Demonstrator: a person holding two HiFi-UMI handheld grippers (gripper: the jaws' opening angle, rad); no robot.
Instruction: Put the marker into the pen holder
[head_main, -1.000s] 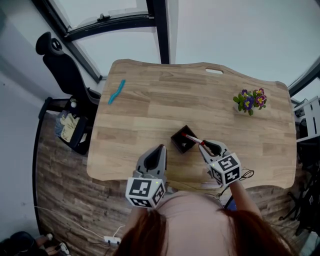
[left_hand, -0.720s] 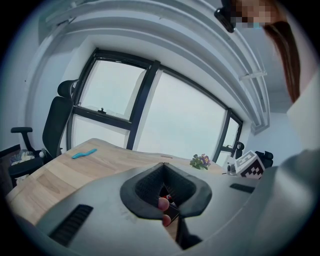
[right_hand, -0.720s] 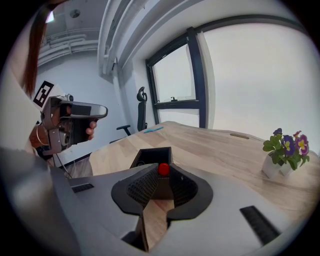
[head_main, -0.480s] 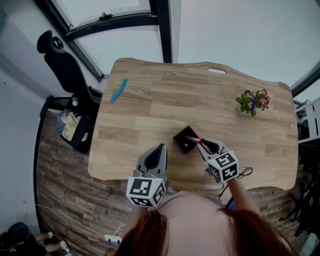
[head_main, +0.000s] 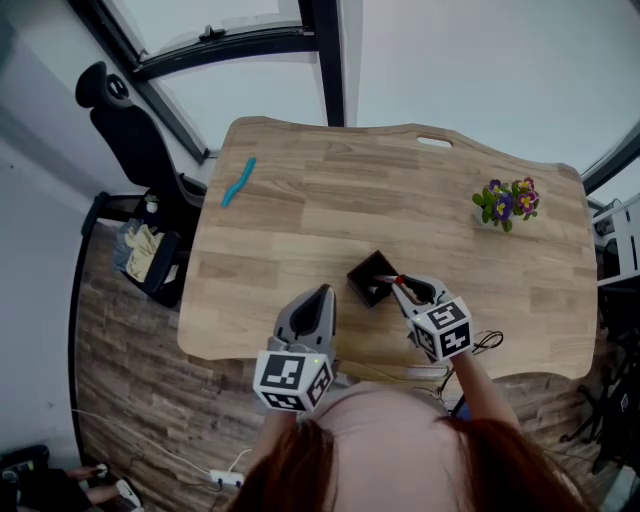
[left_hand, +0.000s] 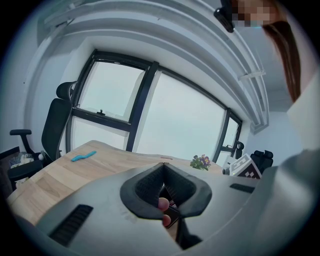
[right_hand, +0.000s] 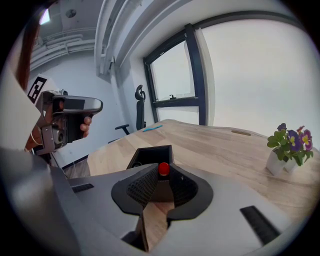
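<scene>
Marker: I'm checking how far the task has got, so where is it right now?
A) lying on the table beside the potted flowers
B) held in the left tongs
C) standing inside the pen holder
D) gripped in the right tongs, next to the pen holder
D: in the right gripper view the marker, its red end showing, is clamped in the right tongs, with the black pen holder just beyond.

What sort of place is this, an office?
Probably an office or study room: a wooden desk, a black office chair beside it, big windows, and a pen holder on the desk.
</scene>
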